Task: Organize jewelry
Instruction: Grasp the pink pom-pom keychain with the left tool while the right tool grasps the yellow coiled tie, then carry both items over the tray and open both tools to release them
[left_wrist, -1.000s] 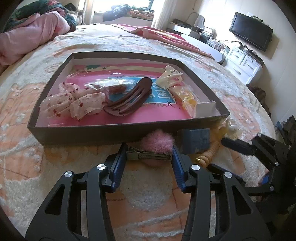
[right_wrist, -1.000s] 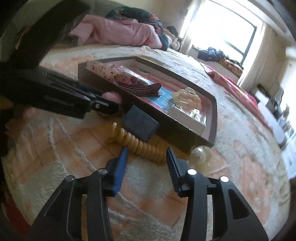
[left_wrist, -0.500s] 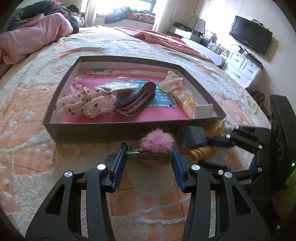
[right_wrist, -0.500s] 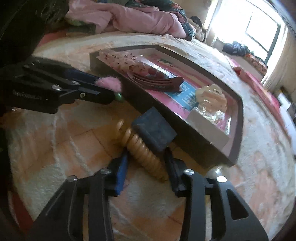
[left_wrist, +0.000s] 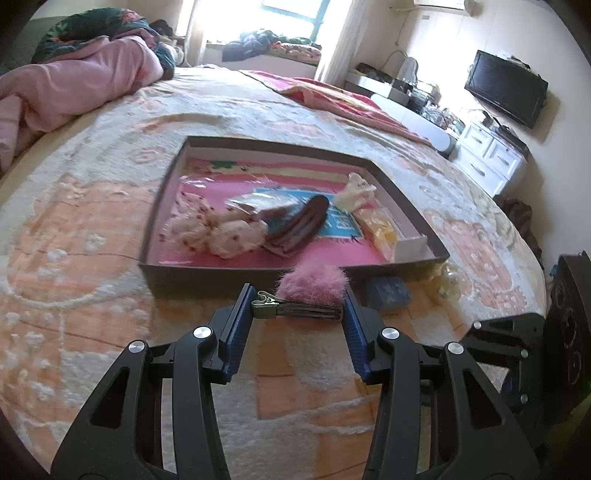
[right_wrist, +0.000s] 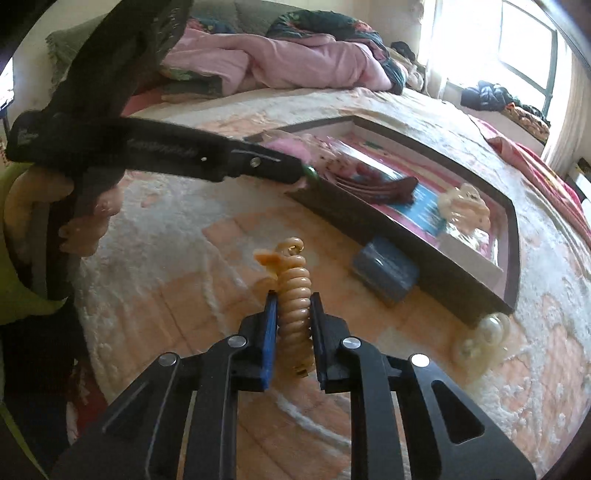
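plastic, bendy and very light: that is how the yellow coil hair tie feels to me. my right hand-held gripper is squeezed tight on its middle, and the coil sticks up past the blue pads, off the bed cover. it is springy, so it can stretch or pop out if i pinch only one loop. holding many loops at once, like now, seems the safe way (the far end flops a bit).

my left hand-held gripper holds the pink fluffy hair clip by the two ends of its metal bar. the bar is stiff and thin, and a bit slippery i think, so the grip on the ends could slide. the fluff is soft and should not be squashed. the clip hangs just in front of the box, near its front wall.

inside the box lie a brown hair comb, a spotted scrunchie and a cream claw clip. a small blue box and some pearly beads sit on the bed beside the box, waiting. the beads look round and smooth, so they may roll.
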